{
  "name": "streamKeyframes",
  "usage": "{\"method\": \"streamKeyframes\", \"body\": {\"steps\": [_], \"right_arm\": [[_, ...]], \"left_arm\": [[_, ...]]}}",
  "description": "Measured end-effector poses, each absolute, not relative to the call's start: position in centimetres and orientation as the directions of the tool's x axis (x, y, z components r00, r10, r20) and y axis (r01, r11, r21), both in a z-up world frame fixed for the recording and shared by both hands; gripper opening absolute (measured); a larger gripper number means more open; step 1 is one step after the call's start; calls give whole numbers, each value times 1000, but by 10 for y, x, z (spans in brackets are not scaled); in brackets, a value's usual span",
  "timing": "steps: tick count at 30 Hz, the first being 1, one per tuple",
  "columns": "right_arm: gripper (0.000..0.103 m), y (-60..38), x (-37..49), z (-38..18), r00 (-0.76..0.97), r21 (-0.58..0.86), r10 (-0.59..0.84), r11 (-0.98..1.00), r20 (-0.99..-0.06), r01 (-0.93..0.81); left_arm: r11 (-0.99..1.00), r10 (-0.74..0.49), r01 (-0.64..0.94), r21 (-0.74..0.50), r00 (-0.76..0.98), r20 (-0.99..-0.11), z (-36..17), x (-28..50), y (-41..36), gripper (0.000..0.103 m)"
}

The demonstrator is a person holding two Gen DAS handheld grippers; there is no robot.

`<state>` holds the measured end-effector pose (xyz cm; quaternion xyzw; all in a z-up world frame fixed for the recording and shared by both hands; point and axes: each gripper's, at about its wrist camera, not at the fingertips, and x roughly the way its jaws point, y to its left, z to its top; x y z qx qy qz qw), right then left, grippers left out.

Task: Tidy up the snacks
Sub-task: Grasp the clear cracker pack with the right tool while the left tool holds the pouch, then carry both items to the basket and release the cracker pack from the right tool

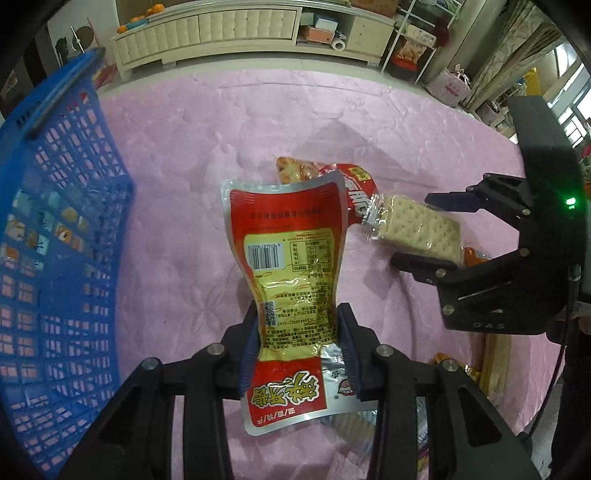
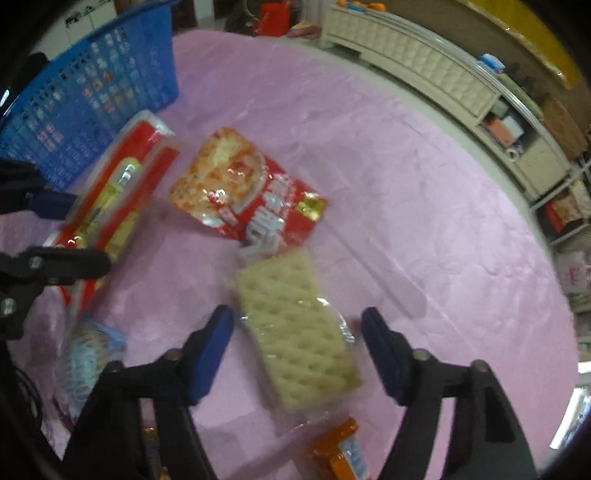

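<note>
My left gripper [image 1: 300, 341] is shut on a red and yellow snack pouch [image 1: 290, 258] and holds it above the pink cloth; the pouch also shows in the right wrist view [image 2: 110, 199]. A blue plastic basket [image 1: 55, 236] stands at the left, seen too in the right wrist view [image 2: 92, 92]. My right gripper [image 2: 297, 347] is open, its jaws on either side of a clear pack of crackers [image 2: 295, 332], which also shows in the left wrist view [image 1: 421, 229]. A red snack bag [image 2: 247, 188] lies beyond the crackers.
The pink cloth [image 2: 406, 184] covers the table. An orange packet [image 2: 340, 454] lies near the front edge and a light blue packet [image 2: 85, 354] at the left. A cream cabinet [image 1: 240, 29] stands beyond the table.
</note>
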<state>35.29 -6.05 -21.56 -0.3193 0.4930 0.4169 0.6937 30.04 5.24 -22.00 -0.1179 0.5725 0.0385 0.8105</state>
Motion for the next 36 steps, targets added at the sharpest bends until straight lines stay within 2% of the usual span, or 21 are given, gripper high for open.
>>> {"method": "streamKeyframes", "body": {"steps": [1,4,7,21,28,36], "right_arm": [[70,-60,355,-215,159,-24,268,446,-950,-895],[56,-62,354,-212,138,-1,282,437,-949,-899],[53,-67,348,-205,163,-13,282,467,-945,-884],[53,-82,263,-86,275,30,401,609,-874,-792],[53,-65,230,-33,325,66,466,647,-823,-760],[53,-20,207,-3,348,80,514,640,-784,-764]], "left_arm": [[969,-76,-198,-151,340,-937,-222,300,53,37],[969,-77,-195,-151,343,-936,-222,301,54,37],[972,-77,-182,-150,358,-931,-208,289,52,37],[983,-78,-100,-153,527,-846,-105,217,50,37],[986,-51,-100,-137,596,-802,-56,183,85,37],[982,-23,-130,-137,636,-771,-22,152,152,37]]}}
